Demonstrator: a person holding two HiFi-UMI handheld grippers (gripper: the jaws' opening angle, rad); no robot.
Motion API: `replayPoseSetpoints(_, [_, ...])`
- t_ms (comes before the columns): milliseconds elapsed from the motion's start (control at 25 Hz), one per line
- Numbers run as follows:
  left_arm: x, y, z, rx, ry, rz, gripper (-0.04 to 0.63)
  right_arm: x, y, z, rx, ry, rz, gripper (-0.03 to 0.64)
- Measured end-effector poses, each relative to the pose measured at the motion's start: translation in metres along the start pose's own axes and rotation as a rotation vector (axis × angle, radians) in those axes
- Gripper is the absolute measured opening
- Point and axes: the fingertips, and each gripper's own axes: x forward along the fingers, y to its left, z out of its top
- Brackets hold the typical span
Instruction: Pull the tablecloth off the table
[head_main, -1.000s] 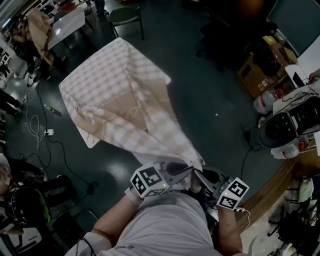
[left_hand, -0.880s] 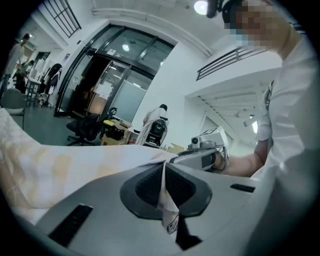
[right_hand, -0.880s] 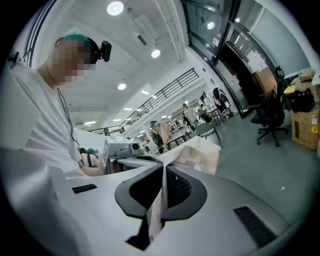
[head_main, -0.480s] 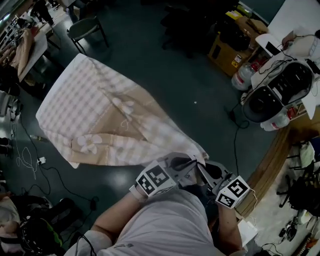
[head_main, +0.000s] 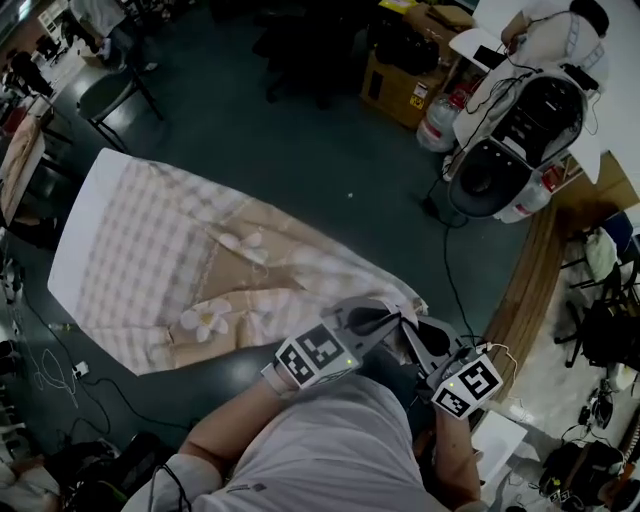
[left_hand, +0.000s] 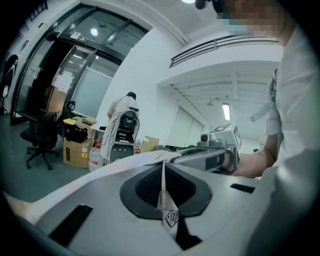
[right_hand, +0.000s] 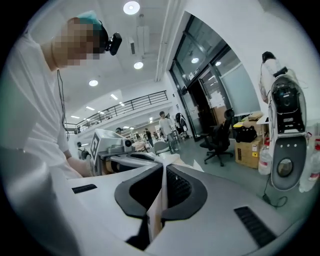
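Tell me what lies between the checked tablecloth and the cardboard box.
Bare dark floor, in the head view, separates the beige checked tablecloth from the brown cardboard box.

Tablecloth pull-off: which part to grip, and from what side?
Probably the near hem of the tablecloth, approached from the person's side with the jaws roughly level along the pull. The cloth is thin and its gathered edge folds flat, so it pinches easily. Both the left gripper and the right gripper are shut on that hem, side by side.
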Motion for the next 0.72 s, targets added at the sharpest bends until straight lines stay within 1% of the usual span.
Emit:
replayPoseSetpoints(120, [0.019, -0.006, 0.009, 0.026, -0.001, -0.044, 0.012, -0.016, -0.013, 0.008, -0.007, -0.023, -0.057, 0.029])
replayPoseSetpoints(240, [0.034, -0.012, 0.027, 0.035, -0.022, -0.079, 0.012, -0.029, -0.025, 0.021, -0.024, -0.045, -0.106, 0.029])
replayPoseSetpoints(320, [0.042, -0.014, 0.041, 0.041, -0.050, -0.098, 0.012, -0.036, -0.030, 0.035, -0.046, -0.069, -0.134, 0.029])
replayPoseSetpoints(440, [0.045, -0.012, 0.067, 0.051, -0.117, -0.110, 0.012, -0.040, -0.034, 0.064, -0.109, -0.114, -0.159, 0.028])
replayPoseSetpoints(560, [0.040, -0.009, 0.097, 0.084, -0.193, -0.084, 0.012, -0.038, -0.033, 0.093, -0.171, -0.165, -0.159, 0.029])
replayPoseSetpoints(720, [0.029, 0.000, 0.129, 0.177, -0.237, 0.002, 0.012, -0.027, -0.030, 0.132, -0.235, -0.236, -0.130, 0.029])
